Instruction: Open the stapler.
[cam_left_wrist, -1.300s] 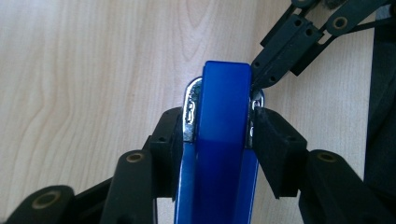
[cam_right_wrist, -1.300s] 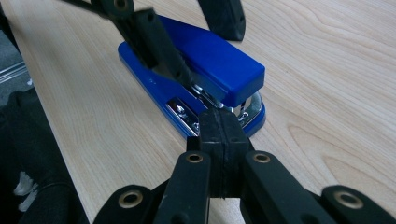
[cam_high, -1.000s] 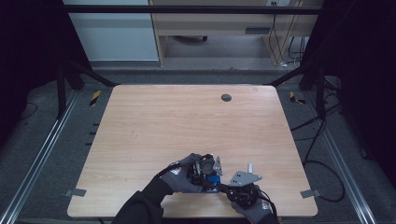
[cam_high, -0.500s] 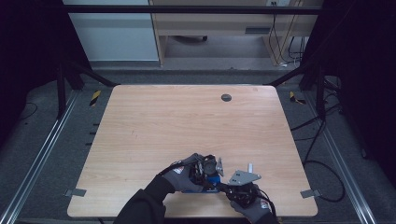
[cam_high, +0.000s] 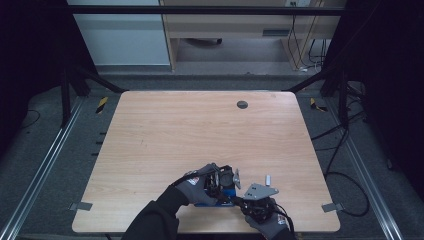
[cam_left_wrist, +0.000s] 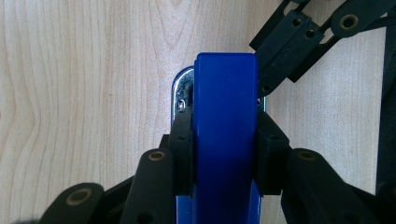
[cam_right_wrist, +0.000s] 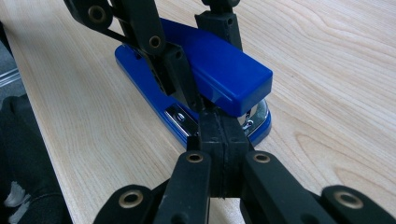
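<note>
The blue stapler (cam_left_wrist: 225, 140) lies flat on the wooden worktop (cam_high: 200, 130), near its front edge, with its metal-tipped base (cam_right_wrist: 254, 122) showing under the lifted blue top arm. My left gripper (cam_left_wrist: 224, 135) straddles that top arm: one pad sits against each side of it, the jaws part-way in, and they have just been closing onto it, so the stapler is clamped between them. Seen from my right gripper's camera, the left gripper comes down over the stapler's middle, one finger (cam_right_wrist: 180, 77) on its near flank and the other on the far side.

My right gripper (cam_right_wrist: 219, 140) sits just beside the stapler's front end, at its near side, jaws pressed fully together with nothing between them; the joined tips rest at the gap between the top arm and the base, touching or almost touching the base edge, I cannot tell which.

From above, the stapler (cam_high: 215, 197) lies between my two gloved hands, left hand (cam_high: 197, 182) to its left, right hand (cam_high: 265, 220) just below and right of it. A small white piece (cam_high: 268, 179) lies on the worktop a little right of the stapler, and a dark round grommet (cam_high: 242, 104) sits well beyond it, toward the far edge.
</note>
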